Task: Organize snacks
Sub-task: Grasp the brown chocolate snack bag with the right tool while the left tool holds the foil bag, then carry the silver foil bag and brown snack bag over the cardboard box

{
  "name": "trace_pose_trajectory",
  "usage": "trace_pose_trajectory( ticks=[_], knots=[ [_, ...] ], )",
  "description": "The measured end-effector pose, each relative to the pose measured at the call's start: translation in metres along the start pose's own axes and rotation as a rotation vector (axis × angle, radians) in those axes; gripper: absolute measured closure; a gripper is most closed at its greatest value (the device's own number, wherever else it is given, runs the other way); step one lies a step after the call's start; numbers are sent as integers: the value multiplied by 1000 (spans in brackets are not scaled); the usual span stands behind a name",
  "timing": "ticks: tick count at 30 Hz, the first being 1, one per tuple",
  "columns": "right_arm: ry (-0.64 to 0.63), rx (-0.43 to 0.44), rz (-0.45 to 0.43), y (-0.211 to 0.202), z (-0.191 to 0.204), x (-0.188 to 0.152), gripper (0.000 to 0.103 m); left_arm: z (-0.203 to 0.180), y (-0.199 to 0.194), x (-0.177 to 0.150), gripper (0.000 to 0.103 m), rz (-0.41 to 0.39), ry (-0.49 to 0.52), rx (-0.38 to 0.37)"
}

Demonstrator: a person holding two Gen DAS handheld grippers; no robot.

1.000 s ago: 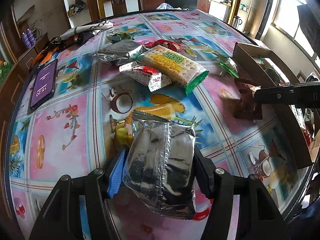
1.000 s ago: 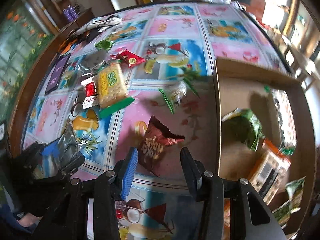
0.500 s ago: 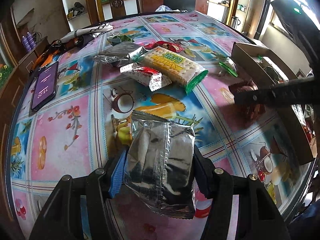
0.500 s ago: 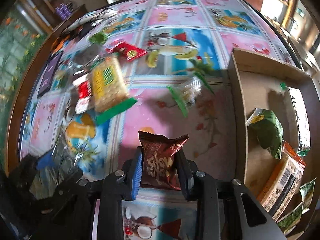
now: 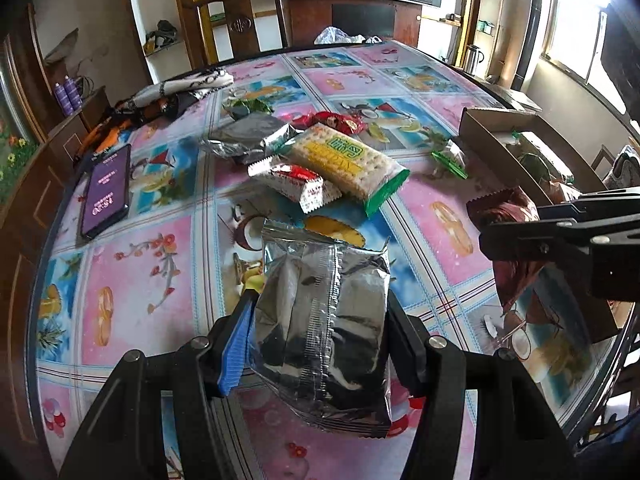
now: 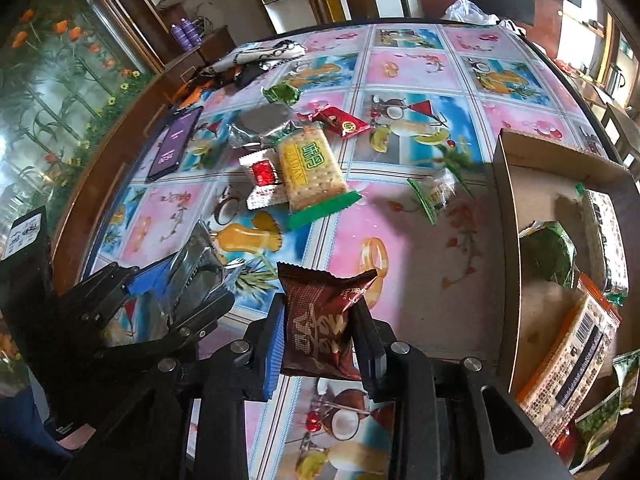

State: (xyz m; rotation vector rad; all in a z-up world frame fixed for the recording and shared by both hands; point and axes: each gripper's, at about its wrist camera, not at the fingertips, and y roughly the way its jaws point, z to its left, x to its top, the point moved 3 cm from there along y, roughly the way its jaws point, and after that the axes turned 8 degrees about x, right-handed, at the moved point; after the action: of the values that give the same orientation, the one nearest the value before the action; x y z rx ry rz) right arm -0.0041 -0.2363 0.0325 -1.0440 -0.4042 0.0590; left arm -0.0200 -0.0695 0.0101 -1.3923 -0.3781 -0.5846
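My left gripper (image 5: 320, 340) is shut on a silver foil snack pack (image 5: 324, 328) and holds it above the near part of the table. My right gripper (image 6: 320, 340) is shut on a brown snack packet (image 6: 320, 328), lifted off the table just left of the cardboard box (image 6: 504, 208). The brown packet (image 5: 508, 240) shows at the right of the left wrist view. On the table lie a cracker pack with a green end (image 6: 312, 172), a red-and-white packet (image 6: 262, 180), a red packet (image 6: 340, 120), a grey foil packet (image 6: 260, 128) and a small clear green-edged packet (image 6: 434, 194).
The box holds several snack packs, among them a green bag (image 6: 548, 252) and an orange-edged pack (image 6: 572, 344). A phone (image 6: 174, 142) lies at the table's left edge. Cloth and clutter (image 6: 256, 60) sit at the far left. A chair (image 5: 236, 20) stands behind the table.
My right gripper closed on the brown packet and raised it off the table. My left gripper kept its hold on the silver pack and rose a little.
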Motion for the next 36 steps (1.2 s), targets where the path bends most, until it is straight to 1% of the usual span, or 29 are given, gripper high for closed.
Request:
trace_pose_trajectory(
  ticks=[7,17,26,29,36],
  knots=[
    [-16,18,-10,-9,3,-4,69,-3,-9,1,44,-11,1,22],
    [-17,21,-46,-27,-4,-8,69,-20,-19,8,44,-33,22,28],
    [-48,-54,-96,-52,-16,-11,70,-42,-26,20,44,-57,50,14],
    [-71,-93,-107,-59,-18,-14,70,-51,-29,24,44,-63,63,10],
    [-86,-128,-134,-74,-28,-18,70,-69,-33,29,44,-73,91,1]
  ],
)
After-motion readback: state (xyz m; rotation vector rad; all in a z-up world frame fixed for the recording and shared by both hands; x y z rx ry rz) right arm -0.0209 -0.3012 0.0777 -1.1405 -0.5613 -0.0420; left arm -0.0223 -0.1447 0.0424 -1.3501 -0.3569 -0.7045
